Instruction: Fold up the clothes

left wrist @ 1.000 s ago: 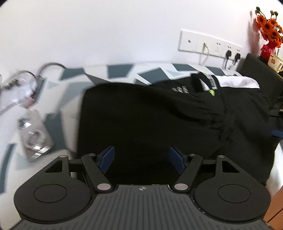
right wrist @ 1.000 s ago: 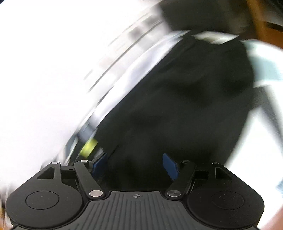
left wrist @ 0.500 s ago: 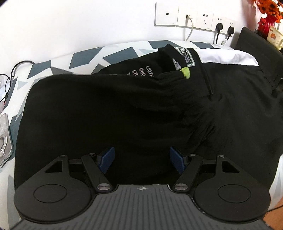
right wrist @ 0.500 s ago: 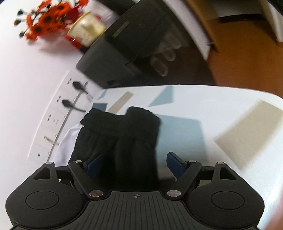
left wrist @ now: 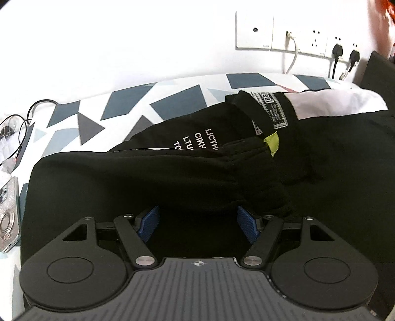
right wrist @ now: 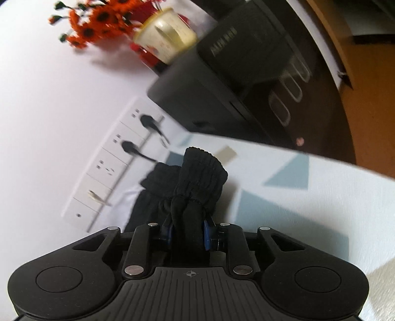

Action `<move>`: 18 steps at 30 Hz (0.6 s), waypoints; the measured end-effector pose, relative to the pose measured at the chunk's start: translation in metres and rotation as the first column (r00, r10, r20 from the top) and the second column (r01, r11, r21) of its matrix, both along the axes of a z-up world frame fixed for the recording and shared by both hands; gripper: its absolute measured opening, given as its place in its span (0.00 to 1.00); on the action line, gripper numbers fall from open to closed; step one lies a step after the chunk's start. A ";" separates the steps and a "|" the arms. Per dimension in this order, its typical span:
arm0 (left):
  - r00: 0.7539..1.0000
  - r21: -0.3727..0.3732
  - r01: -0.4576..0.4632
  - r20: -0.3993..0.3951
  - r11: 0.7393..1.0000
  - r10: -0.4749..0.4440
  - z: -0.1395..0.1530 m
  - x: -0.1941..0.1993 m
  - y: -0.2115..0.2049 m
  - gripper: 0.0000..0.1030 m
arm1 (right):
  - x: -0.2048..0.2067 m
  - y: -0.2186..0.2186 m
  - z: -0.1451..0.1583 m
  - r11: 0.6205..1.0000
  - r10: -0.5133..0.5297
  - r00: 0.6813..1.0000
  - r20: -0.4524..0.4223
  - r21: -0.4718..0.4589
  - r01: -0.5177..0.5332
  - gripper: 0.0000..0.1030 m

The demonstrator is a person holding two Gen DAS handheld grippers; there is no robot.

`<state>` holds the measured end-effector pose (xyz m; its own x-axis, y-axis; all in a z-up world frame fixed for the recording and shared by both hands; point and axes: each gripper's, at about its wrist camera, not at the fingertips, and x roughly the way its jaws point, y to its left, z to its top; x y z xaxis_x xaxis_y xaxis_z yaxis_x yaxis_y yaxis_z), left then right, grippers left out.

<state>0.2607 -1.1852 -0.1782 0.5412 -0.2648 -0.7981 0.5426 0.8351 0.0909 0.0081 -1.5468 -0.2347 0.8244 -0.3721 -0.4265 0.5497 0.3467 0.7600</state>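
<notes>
Black clothes (left wrist: 153,177) with white lettering, a woven label and a yellow-green tag lie spread on the patterned table (left wrist: 128,103). My left gripper (left wrist: 197,223) hovers low over the black fabric with its jaws open and cloth beneath them, nothing pinched. In the right wrist view my right gripper (right wrist: 188,233) is closing, its blue pads pressed on a bunched ribbed cuff (right wrist: 200,180) of the black garment, which stands up between the fingers. A second black cuff (right wrist: 160,177) lies just behind it on the cloth.
A white garment (left wrist: 333,103) lies at the far right under the black one. Wall sockets (left wrist: 296,37) with plugs and cables sit behind the table. A clear phone case (left wrist: 7,214) and cables lie at the left edge. A black box (right wrist: 222,81) and orange flowers (right wrist: 98,22) stand beyond the table's end.
My right gripper went from open around the black cuff to closed on it. The left gripper slid closer over the black fabric, jaws unchanged.
</notes>
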 end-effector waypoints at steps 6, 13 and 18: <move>0.999 0.039 -0.028 0.024 0.999 0.027 -0.005 0.002 -0.015 0.73 | -0.002 -0.023 -0.016 0.993 0.003 0.999 -0.051 0.115 0.003 0.48; 0.999 0.067 -0.032 0.024 0.997 0.031 -0.005 0.006 -0.018 0.79 | 0.017 -0.031 -0.019 0.996 0.032 0.999 -0.006 0.086 -0.031 0.69; 0.999 0.077 -0.039 0.026 0.996 0.037 -0.005 0.006 -0.021 0.79 | 0.032 -0.044 -0.024 0.985 0.077 0.995 0.062 0.152 -0.085 0.22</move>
<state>0.2664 -1.2063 -0.1828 0.5695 -0.1815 -0.8017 0.5073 0.8450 0.1691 0.0399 -1.5903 -0.2589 0.8732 -0.2362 -0.4264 0.4800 0.2644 0.8365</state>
